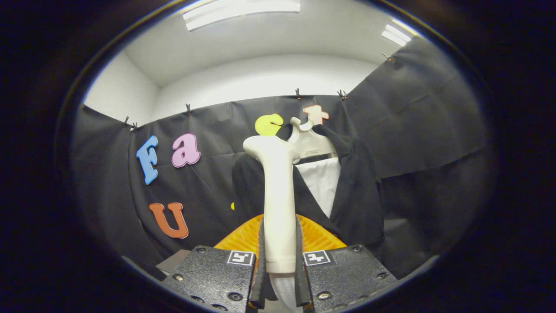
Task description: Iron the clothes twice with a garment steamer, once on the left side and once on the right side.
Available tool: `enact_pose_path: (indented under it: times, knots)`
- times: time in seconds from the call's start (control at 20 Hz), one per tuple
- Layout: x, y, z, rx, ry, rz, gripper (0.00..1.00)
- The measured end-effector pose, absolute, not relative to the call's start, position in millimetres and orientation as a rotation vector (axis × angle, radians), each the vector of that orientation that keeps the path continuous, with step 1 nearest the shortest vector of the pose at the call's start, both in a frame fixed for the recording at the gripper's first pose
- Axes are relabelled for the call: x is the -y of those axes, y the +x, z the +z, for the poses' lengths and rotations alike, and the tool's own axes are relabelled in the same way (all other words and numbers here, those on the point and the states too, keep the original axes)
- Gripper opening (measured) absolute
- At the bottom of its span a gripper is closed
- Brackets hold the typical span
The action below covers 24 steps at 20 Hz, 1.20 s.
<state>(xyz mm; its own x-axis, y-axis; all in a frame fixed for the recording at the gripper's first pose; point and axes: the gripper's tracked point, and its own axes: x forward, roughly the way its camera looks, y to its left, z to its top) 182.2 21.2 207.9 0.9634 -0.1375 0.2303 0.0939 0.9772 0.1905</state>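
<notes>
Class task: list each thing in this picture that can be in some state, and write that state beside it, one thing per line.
Gripper: shut on the garment steamer's handle, both fingers pressing its sides.
Garment steamer: held upright, head turned towards the clothes; no steam visible.
Black jacket: hanging, front open.
White shirt: hanging inside the jacket.
Hanger: carrying both garments, hook up.

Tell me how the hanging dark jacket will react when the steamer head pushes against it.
The dark jacket will likely give and swing, since it hangs loose from a hanger. The steamer, clamped in the gripper, looks rigid and probably won't flex.
</notes>
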Motion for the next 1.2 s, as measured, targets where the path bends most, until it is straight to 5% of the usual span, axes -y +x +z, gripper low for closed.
enact_pose_path:
  times: [1.2]
  knots:
    - [13,194,92,0.04,0.084,-0.218,0.29]
